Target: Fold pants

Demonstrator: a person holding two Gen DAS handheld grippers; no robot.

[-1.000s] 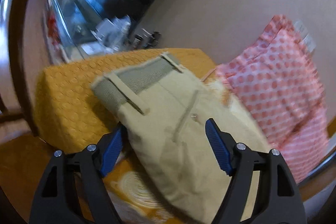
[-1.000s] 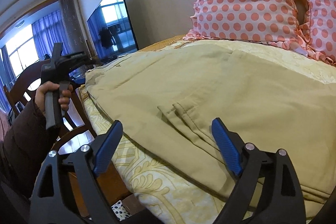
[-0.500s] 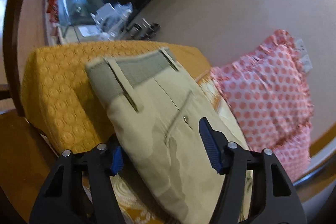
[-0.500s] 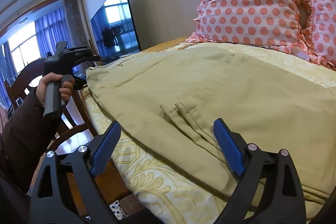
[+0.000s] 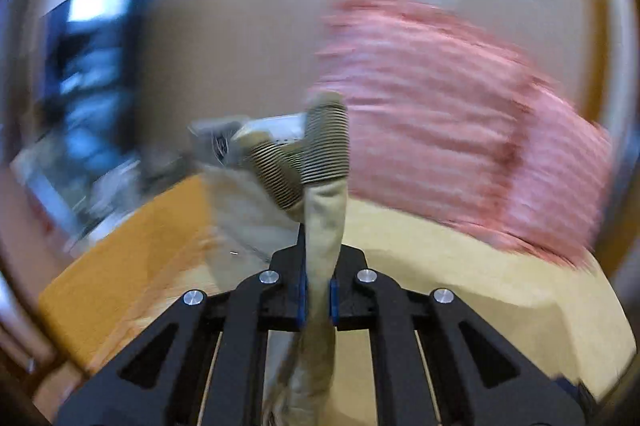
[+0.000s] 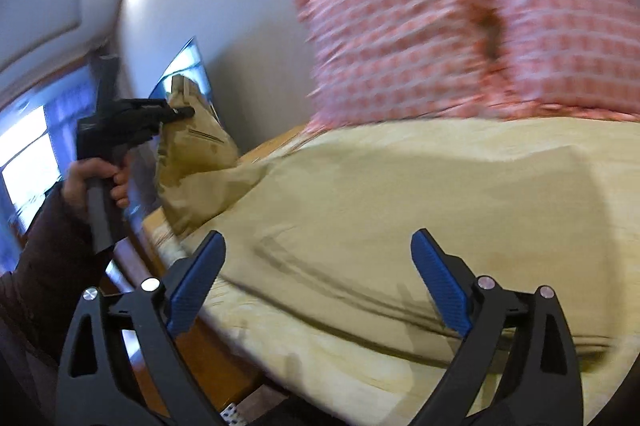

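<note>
We see the left hand-held gripper point(image 5: 316, 296) clamped on the khaki cotton pants point(image 5: 322, 226); the right hand-held gripper point(image 6: 318, 278) hovers wide open, empty, above them.

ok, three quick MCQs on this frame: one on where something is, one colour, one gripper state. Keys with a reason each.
1. Where is the waistband end of the pants?
A. flat on the bed
B. lifted off the bed at its left edge
C. on the pillows

2. What colour are the pillows?
A. pink-red patterned
B. plain blue
C. green

3. What is the right gripper doing?
A. shut on cloth
B. open, holding nothing
C. shut on a pillow

Key: B, the left gripper holds that end raised; A, pink-red pattern shows despite blur; B, its blue pads stand wide apart over the cloth.
</note>
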